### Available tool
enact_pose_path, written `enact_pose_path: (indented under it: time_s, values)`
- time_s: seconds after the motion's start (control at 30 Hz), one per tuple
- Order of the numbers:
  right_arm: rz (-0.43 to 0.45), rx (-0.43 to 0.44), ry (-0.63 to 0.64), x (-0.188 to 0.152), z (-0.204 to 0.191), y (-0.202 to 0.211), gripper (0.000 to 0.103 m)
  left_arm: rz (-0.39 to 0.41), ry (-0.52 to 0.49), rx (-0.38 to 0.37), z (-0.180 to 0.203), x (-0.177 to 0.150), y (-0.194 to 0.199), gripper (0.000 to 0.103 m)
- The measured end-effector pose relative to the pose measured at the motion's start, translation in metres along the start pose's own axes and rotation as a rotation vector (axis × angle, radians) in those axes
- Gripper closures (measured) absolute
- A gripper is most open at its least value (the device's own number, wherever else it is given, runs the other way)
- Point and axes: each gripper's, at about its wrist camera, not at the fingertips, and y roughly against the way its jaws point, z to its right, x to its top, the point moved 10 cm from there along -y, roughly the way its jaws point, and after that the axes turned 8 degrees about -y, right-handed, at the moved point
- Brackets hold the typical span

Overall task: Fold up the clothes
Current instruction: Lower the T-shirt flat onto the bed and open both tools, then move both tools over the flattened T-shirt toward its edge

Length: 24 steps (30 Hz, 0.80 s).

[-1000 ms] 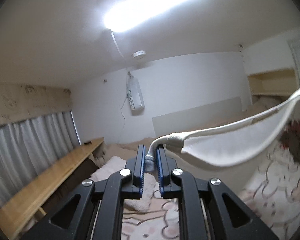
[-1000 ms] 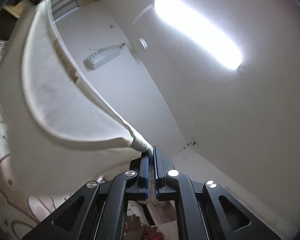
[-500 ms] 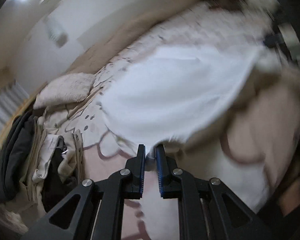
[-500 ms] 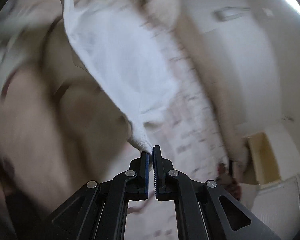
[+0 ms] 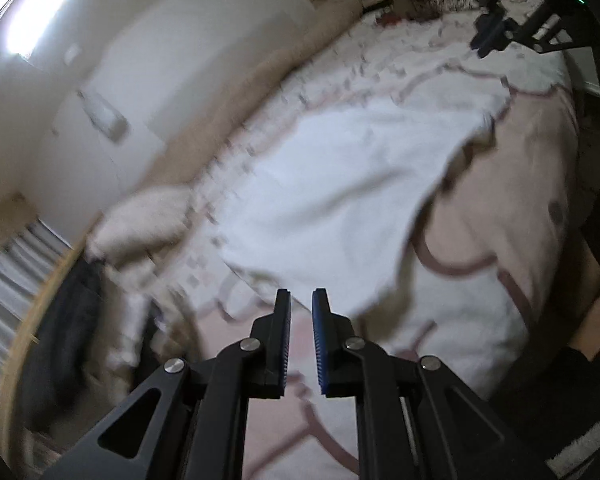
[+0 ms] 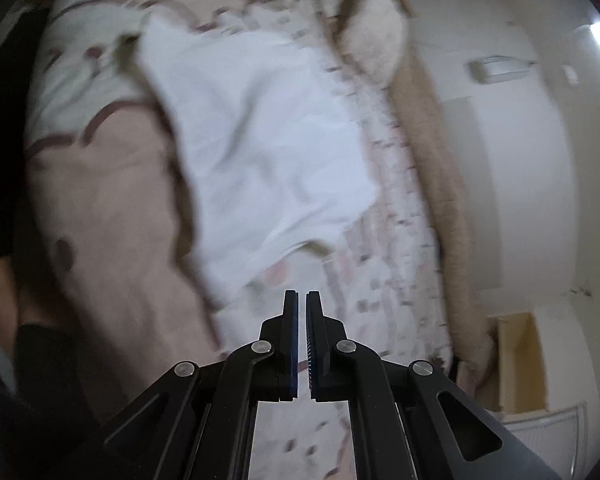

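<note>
Dropped from midair, white garment (image 5: 340, 184) now lies spread — rumpled — on bedding (image 5: 512, 240).

Your left gripper (image 5: 301, 304) shows matt black plastic arms, bright metal rivet heads and blue ribbed pads; your right gripper (image 6: 302, 304) is built the same. The white garment (image 5: 340, 192) reads as soft, matt cloth, lightly creased. The bedspread (image 5: 500, 220) beneath it is smooth matt fabric, pink and cream with a darker printed line pattern. The fluffy cushion (image 5: 148, 220) looks rough-piled. The rail (image 5: 32, 320) at the bed's side looks like pale wood. The wall (image 6: 520, 180) is plain, matt.
</note>
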Motion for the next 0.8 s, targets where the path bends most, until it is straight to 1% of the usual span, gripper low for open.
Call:
enact_pose_path:
  time_s: [0.07,0.1,0.13,0.17,0.2,0.23,0.27,0.3,0.37,0.4,0.47,0.53,0.57,0.63,0.67,0.7,0.77,0.8]
  values:
    - [0.002,-0.006,0.008,-0.011,-0.016,-0.001,0.100,-0.040,0.060,-0.027,0.000,-0.010,-0.012,0.090]
    - [0.013,-0.012,-0.004,-0.011,-0.015,-0.005,0.100,-0.050,0.098,-0.027,-0.003,-0.014,-0.015,0.090]
    - [0.021,-0.021,-0.033,-0.009,-0.007,-0.010,0.099,-0.059,0.136,-0.026,-0.007,-0.017,-0.018,0.087]
    - [0.027,-0.024,-0.071,-0.008,0.005,-0.014,0.099,-0.059,0.187,-0.020,-0.021,-0.017,-0.023,0.080]
    - [0.031,-0.021,-0.109,-0.006,0.019,-0.019,0.099,-0.058,0.239,-0.013,-0.035,-0.017,-0.028,0.060]
    - [0.029,0.002,-0.171,-0.005,0.035,-0.025,0.099,-0.058,0.291,-0.007,-0.049,-0.017,-0.033,0.049]
    - [0.022,0.041,-0.252,-0.004,0.052,-0.033,0.095,-0.055,0.338,-0.004,-0.062,-0.017,-0.040,0.048]
    - [0.015,0.081,-0.333,-0.002,0.070,-0.040,0.088,-0.066,0.371,0.003,-0.072,-0.019,-0.050,0.048]
    - [-0.010,0.175,-0.532,0.000,0.106,-0.062,0.032,-0.095,0.421,0.019,-0.089,-0.022,-0.072,0.048]
    - [-0.014,0.227,-0.628,0.001,0.120,-0.073,0.029,-0.113,0.428,0.022,-0.093,-0.024,-0.086,0.048]
    - [-0.004,0.337,-0.804,0.002,0.143,-0.091,0.029,-0.124,0.443,0.007,-0.092,-0.026,-0.108,0.048]
    - [-0.004,0.429,-0.957,0.002,0.156,-0.113,0.029,-0.135,0.457,-0.008,-0.090,-0.028,-0.129,0.048]
    - [-0.004,0.460,-1.010,0.001,0.159,-0.123,0.029,-0.140,0.465,-0.016,-0.089,-0.029,-0.140,0.048]
    - [-0.022,0.483,-1.085,-0.005,0.158,-0.144,0.029,-0.137,0.470,-0.041,-0.085,-0.027,-0.156,0.048]
    - [-0.032,0.483,-1.107,-0.007,0.155,-0.155,0.029,-0.146,0.459,-0.044,-0.082,-0.026,-0.164,0.048]
    - [-0.038,0.454,-1.104,-0.009,0.151,-0.164,0.029,-0.163,0.453,-0.051,-0.079,-0.028,-0.171,0.048]
    - [-0.044,0.349,-1.067,-0.016,0.149,-0.176,0.029,-0.199,0.442,-0.066,-0.074,-0.031,-0.185,0.048]
    - [-0.032,0.258,-1.005,-0.016,0.149,-0.179,0.029,-0.217,0.437,-0.073,-0.071,-0.033,-0.192,0.048]
